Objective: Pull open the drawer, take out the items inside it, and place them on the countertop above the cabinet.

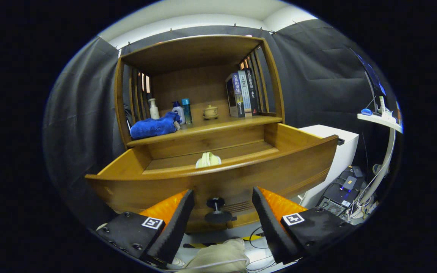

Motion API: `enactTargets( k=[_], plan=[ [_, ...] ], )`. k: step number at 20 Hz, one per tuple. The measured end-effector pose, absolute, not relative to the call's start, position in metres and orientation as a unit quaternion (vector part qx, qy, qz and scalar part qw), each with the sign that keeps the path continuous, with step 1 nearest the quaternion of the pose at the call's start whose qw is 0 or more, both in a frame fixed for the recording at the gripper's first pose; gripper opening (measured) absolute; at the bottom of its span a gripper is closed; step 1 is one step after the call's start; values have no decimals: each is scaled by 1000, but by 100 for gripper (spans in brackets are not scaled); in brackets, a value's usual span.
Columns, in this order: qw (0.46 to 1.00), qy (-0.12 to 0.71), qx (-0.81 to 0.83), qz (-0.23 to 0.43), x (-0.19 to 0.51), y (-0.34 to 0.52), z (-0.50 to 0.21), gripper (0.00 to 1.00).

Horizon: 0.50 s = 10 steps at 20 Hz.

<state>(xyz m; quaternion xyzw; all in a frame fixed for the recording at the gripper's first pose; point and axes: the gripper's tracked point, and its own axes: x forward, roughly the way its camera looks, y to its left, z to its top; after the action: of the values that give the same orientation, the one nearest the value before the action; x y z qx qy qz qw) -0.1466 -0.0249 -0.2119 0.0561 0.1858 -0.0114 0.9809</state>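
The drawer (211,178) is pulled out from the wooden cabinet (199,94), with a pale folded cloth (208,160) lying inside near its front wall. Its dark knob (217,209) sits between the fingers of the gripper (222,212), untouched; jaws spread wide, holding nothing. Up on the countertop (218,125): blue towel (154,127), bottles (173,110), a small teapot (211,111) and books (242,94) (leaning slightly).

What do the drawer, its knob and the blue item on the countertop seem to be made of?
Drawer: looks like wood with a glossy varnish; grain lines and sheen show.
Knob: dark and smooth, maybe metal or plastic; I cannot tell which. It sits between the open gripper fingers, untouched.
Blue item: soft cloth, probably a plush towel; it is bunched and fuzzy.
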Motion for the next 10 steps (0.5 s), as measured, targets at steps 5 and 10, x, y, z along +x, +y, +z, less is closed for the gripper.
enactTargets(
  k=[5, 10],
  plan=[
    [987, 161, 27, -5, -131, -25, -167, 98],
    [988, 150, 25, 12, -90, -12, -137, 98]
  ],
)
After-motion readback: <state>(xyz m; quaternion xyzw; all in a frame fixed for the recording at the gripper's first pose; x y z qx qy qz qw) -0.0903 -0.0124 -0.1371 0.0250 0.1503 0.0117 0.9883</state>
